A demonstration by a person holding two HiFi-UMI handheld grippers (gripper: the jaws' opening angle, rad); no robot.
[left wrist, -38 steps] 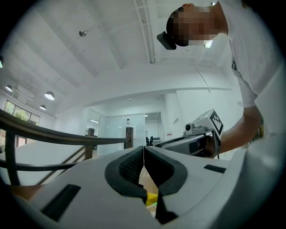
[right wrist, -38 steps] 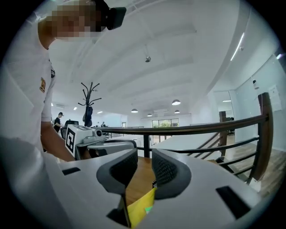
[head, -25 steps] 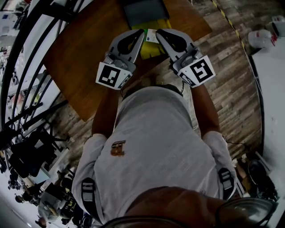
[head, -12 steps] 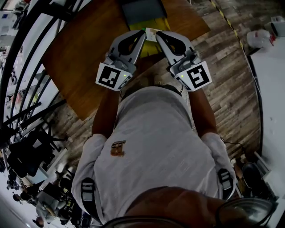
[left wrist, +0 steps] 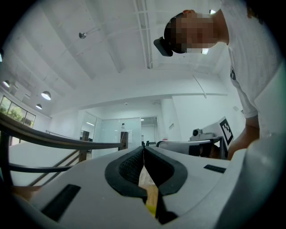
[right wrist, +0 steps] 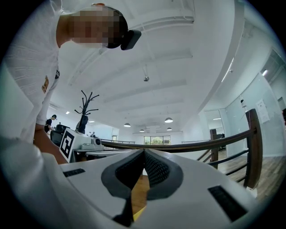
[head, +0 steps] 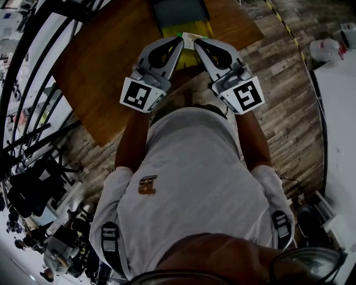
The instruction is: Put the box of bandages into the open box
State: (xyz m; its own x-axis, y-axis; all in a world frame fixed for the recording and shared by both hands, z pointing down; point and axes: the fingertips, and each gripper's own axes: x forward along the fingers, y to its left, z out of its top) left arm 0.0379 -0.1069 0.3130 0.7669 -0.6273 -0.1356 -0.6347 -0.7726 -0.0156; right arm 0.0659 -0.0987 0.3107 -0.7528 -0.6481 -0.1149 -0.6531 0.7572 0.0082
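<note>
Wooden table point(head: 94, 78); left gripper point(left wrist: 143, 148) and right gripper point(right wrist: 144, 152) fingers closed together, empty.

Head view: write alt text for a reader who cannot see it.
From above, a person in a white shirt holds the left gripper and right gripper, tips close together, over a wooden table near a yellow item.

tabletop point(head: 94, 67): ahead of the person, on the floor point(head: 283, 94)
open box point(head: 181, 11): on the tabletop, at its far edge
bandage box point(head: 188, 39): just nearer than the open box, between both gripper tips
left gripper point(head: 178, 40): left of the bandage box
right gripper point(head: 197, 43): right of it
railing point(head: 28, 67): left of the tabletop
</note>
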